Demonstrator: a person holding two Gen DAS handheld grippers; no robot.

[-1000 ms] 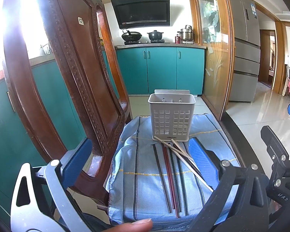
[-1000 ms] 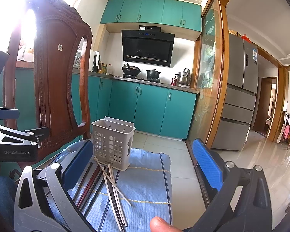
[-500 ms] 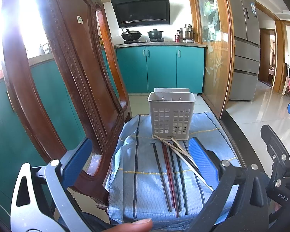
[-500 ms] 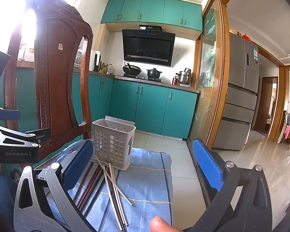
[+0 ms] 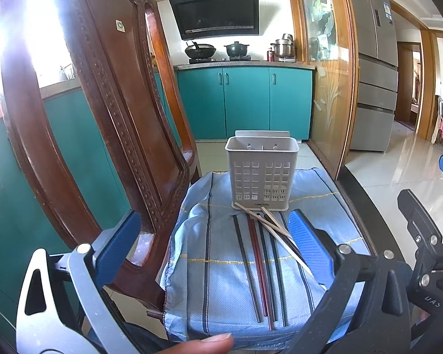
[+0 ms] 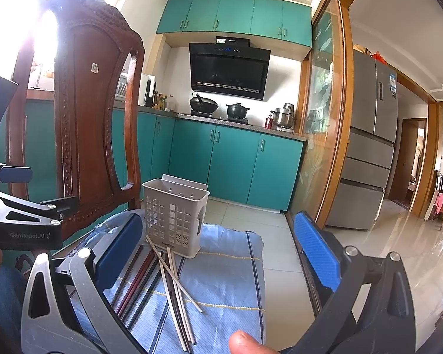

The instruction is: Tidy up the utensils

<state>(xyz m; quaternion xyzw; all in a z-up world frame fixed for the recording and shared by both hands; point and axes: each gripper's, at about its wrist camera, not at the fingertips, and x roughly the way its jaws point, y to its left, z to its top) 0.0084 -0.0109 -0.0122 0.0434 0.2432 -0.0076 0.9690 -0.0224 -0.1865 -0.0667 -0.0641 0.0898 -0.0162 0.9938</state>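
Observation:
A grey perforated utensil holder (image 5: 262, 173) stands upright at the far end of a blue cloth (image 5: 221, 277); it also shows in the right wrist view (image 6: 175, 217). Several chopsticks (image 5: 262, 262), dark, red and pale, lie on the cloth in front of it, also in the right wrist view (image 6: 159, 283). My left gripper (image 5: 212, 242) is open and empty, held above the near end of the chopsticks. My right gripper (image 6: 218, 253) is open and empty, to the right of the chopsticks.
A carved wooden chair back (image 5: 109, 112) rises close on the left of the cloth, also in the right wrist view (image 6: 85, 118). A glass sliding door with a wooden frame (image 5: 330, 88) stands to the right. Teal kitchen cabinets (image 5: 245, 100) lie beyond.
Both views have shifted slightly; the grippers stay open and nothing on the cloth has moved.

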